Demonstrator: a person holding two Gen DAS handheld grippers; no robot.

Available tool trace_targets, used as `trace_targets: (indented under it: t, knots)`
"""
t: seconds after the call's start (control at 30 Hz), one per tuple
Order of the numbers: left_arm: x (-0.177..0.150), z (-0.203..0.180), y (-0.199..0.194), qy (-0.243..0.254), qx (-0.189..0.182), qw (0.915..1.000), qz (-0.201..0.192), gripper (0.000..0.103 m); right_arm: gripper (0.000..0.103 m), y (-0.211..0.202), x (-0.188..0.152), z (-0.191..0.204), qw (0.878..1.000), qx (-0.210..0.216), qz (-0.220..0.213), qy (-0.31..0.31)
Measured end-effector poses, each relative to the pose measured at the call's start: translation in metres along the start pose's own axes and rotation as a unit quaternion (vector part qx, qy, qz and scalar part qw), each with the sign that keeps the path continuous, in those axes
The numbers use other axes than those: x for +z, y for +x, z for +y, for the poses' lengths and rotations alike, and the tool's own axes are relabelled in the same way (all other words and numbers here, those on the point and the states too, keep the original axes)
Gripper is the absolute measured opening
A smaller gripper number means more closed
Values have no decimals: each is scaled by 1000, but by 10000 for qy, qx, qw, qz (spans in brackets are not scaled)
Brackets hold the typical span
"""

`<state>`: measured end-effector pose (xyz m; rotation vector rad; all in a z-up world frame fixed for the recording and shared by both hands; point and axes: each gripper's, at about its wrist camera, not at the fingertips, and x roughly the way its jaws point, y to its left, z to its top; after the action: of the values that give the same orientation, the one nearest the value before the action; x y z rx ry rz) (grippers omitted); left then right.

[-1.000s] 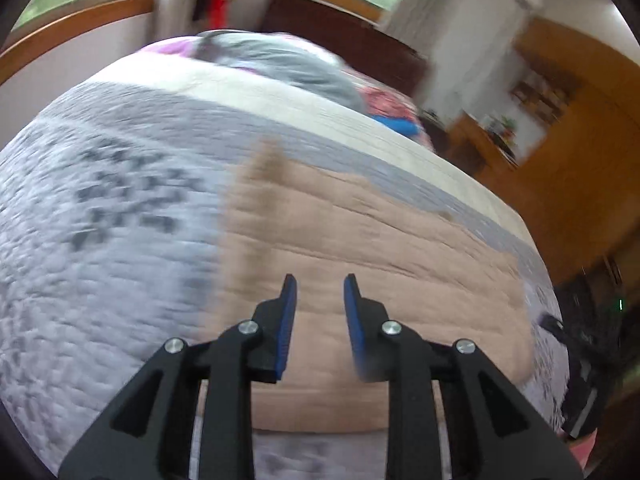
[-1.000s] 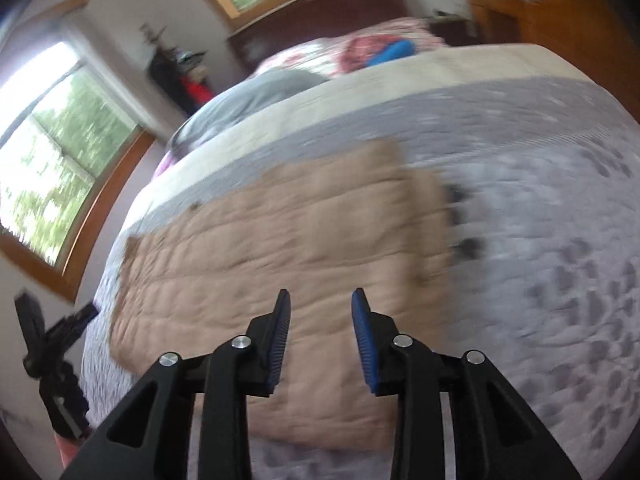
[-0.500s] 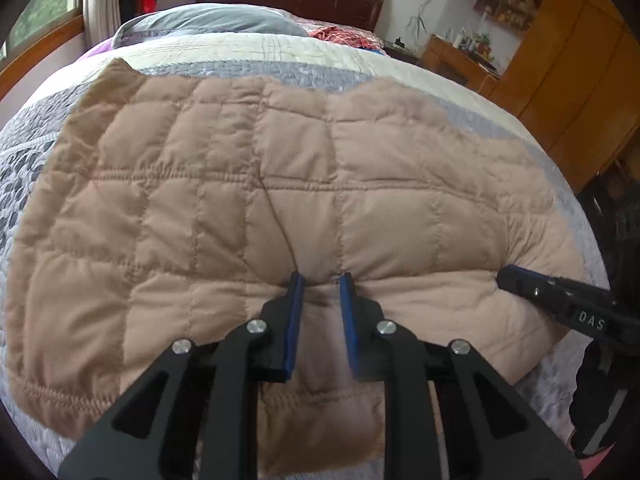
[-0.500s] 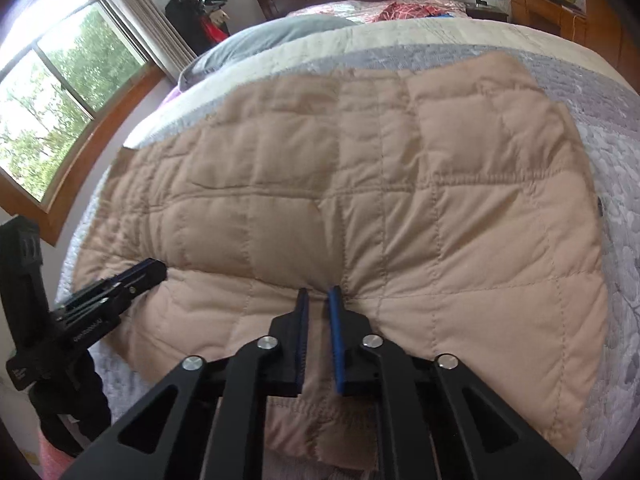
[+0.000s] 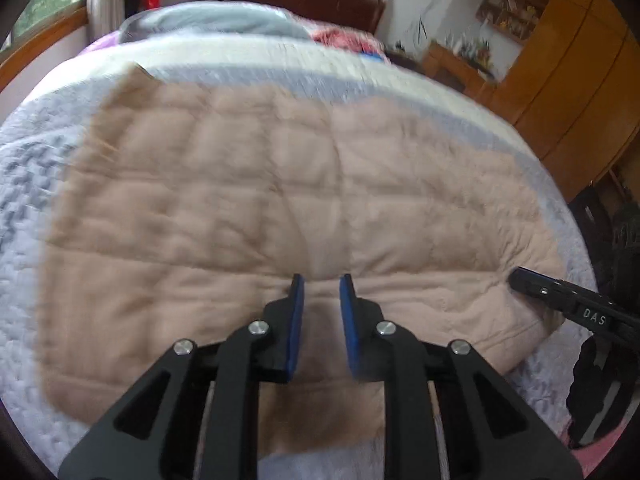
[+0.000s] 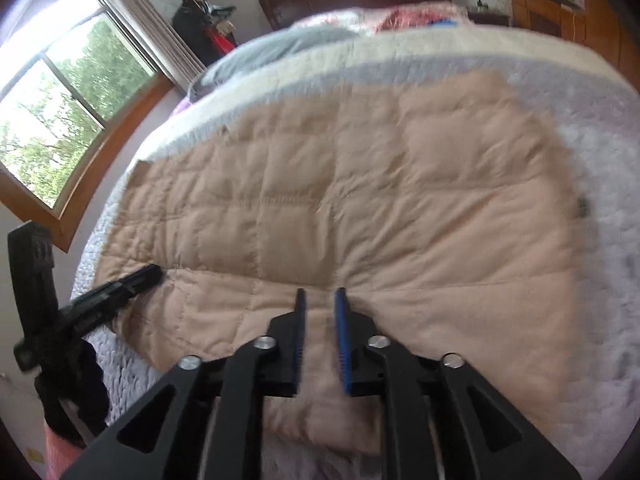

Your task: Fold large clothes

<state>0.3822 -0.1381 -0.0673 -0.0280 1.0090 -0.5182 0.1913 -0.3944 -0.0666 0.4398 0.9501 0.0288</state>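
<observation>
Where it lies flat, quilted tan jacket (image 5: 280,184) puffs.

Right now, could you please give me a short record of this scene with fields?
Garment: tan quilted jacket, spread flat
Surface: grey bedspread
Left claw: open, over the jacket's near edge, gripping nothing
Right claw: jaws have just been opening; fabric lies below the gap, not pinched
Image quality: both views motion-blurred
</observation>
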Motion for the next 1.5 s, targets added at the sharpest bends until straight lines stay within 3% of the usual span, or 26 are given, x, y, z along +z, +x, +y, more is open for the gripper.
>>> trace_targets:
  t: [0.03, 0.1, 0.13, 0.2, 0.27, 0.33, 0.5, 0.7, 0.9, 0.97, 1.03, 1.07, 1.1, 1.13, 1.23, 1.3, 1.5]
  knots:
    - [3, 9, -16, -22, 40, 9999, -159, 24, 42, -15, 1, -6, 9999, -48, -155, -26]
    - [8, 28, -39, -120, 71, 9992, -382, 52, 60, -38, 6, -21, 9993, -88, -370, 33]
    - [12, 45, -53, -239, 145, 9984, -495, 55, 70, -50, 9, -35, 9989, -80, -448, 138]
    - [17, 74, -66, -423, 324, 9969, -577, 60, 76, -61, 15, -61, 9980, -93, -496, 389]
    - [22, 110, -72, -691, 511, 9949, -522, 64, 78, -61, 21, -83, 9972, -124, -432, 600]
    - [25, 138, -69, -924, 410, 9942, -375, 65, 84, -55, 25, -107, 9956, 105, -313, 877]
    - [22, 174, -42, -1461, -657, 9871, 11, 71, 85, -29, 29, -140, 9885, 614, -42, 1382]
    - [22, 175, -11, -1599, -931, 9826, 174, 74, 85, -4, 28, -154, 9852, 787, 79, 1521]
    - [35, 175, 23, -1787, -1438, 9726, 367, 76, 86, 11, 31, -160, 9829, 958, 97, 1568]
    - [41, 169, 31, -1765, -1435, 9731, 371, 76, 84, 16, 35, -161, 9824, 977, 98, 1590]
    - [46, 160, 37, -1720, -1532, 9719, 488, 74, 73, 23, 40, -159, 9830, 946, 115, 1568]
    - [47, 154, 40, -1661, -1472, 9737, 518, 64, 65, 27, 43, -155, 9838, 906, 103, 1543]
    - [48, 149, 42, -1587, -1449, 9751, 554, 54, 50, 29, 45, -154, 9832, 988, 132, 1530]
    - [47, 141, 43, -1482, -1308, 9787, 559, 51, 37, 31, 46, -154, 9809, 1138, 154, 1570]
    - [43, 126, 36, -1226, -1052, 9862, 360, 31, 20, 28, 48, -151, 9796, 1333, 75, 1503]
    - [41, 122, 29, -1283, -1113, 9852, 236, 19, 16, 18, 49, -146, 9806, 1368, -35, 1405]
    - [38, 102, -21, -1196, -1297, 9842, -159, 14, 15, -33, 46, -118, 9811, 1581, -333, 1065]
